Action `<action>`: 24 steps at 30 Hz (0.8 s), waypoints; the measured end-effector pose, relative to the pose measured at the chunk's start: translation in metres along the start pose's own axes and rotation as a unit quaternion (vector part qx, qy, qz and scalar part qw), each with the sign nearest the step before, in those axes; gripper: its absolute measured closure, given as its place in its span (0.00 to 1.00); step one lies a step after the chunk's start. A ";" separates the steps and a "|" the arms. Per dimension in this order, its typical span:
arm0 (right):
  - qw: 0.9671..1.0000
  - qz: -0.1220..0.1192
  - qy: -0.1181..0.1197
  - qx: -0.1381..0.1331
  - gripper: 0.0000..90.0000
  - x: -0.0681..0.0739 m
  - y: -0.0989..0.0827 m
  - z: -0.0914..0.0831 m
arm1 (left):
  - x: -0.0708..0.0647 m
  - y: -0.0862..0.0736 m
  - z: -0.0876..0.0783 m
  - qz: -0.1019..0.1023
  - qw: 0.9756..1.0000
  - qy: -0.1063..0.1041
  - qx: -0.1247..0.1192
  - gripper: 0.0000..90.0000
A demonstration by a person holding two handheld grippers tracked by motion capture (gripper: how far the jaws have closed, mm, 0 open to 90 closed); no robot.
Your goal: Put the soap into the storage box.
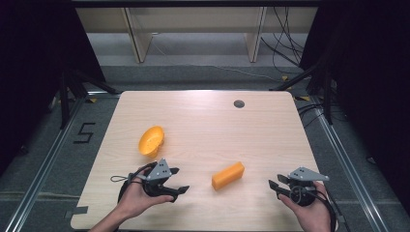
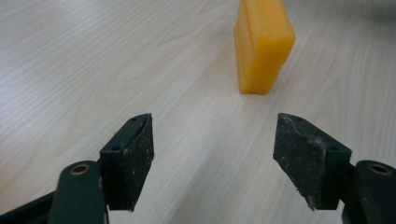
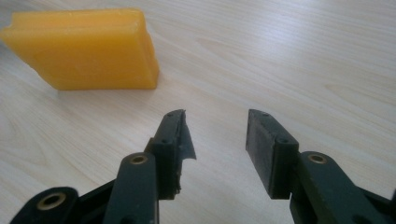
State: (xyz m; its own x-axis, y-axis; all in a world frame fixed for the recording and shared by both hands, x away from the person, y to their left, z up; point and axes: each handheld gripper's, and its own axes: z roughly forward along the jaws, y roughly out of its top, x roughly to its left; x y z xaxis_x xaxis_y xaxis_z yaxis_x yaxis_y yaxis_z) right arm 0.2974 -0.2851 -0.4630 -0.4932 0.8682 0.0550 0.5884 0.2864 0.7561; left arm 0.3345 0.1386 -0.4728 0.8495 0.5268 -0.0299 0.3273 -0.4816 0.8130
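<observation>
Two tongs sat low over the near part of the pale wooden desk, one in each of the person's hands. The left tongs were held near the left front of the desk, their jaws spread wide with nothing between them and pointing right toward the block. In the left gripper view the block stood ahead and slightly right of the gap between the pads, apart from them. The right tongs were held near the right front edge, jaws also spread and empty, pointing left. In the right gripper view the block lay farther off to the left of the open tongs, not touching them.

The orange block rested on the desk between the two tongs, nearer the left ones, lying at a slant with its right end farther away. An orange bowl sat tilted on the left half of the desk, farther back than the left hand and well apart from the block. A small dark round grommet marked the far side of the desk. The right hand came in at the bottom right corner.
</observation>
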 end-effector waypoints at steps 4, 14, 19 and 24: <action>1.000 0.007 0.000 0.004 0.64 0.000 -0.002 -0.002 | -0.003 0.007 0.006 0.009 1.000 -0.009 0.002 0.31; 1.000 0.014 0.001 0.002 0.64 -0.001 -0.003 -0.005 | -0.016 0.023 0.027 0.033 0.999 -0.038 0.010 0.30; 1.000 0.020 -0.004 0.000 0.64 0.000 -0.004 -0.006 | -0.021 0.030 0.038 0.038 0.998 -0.044 0.021 0.29; 1.000 0.013 0.001 -0.002 0.63 -0.002 -0.004 -0.005 | -0.023 0.039 0.047 0.048 0.997 -0.049 0.023 0.29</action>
State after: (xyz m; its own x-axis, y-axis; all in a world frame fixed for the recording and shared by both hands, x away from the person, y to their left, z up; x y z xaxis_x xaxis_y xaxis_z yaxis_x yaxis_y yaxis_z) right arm 0.2930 -0.2899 -0.4630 -0.4790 0.8744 0.0773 0.5989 0.2612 0.7571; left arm 0.3467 0.0747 -0.4676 0.9133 0.4072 -0.0122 0.2595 -0.5584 0.7880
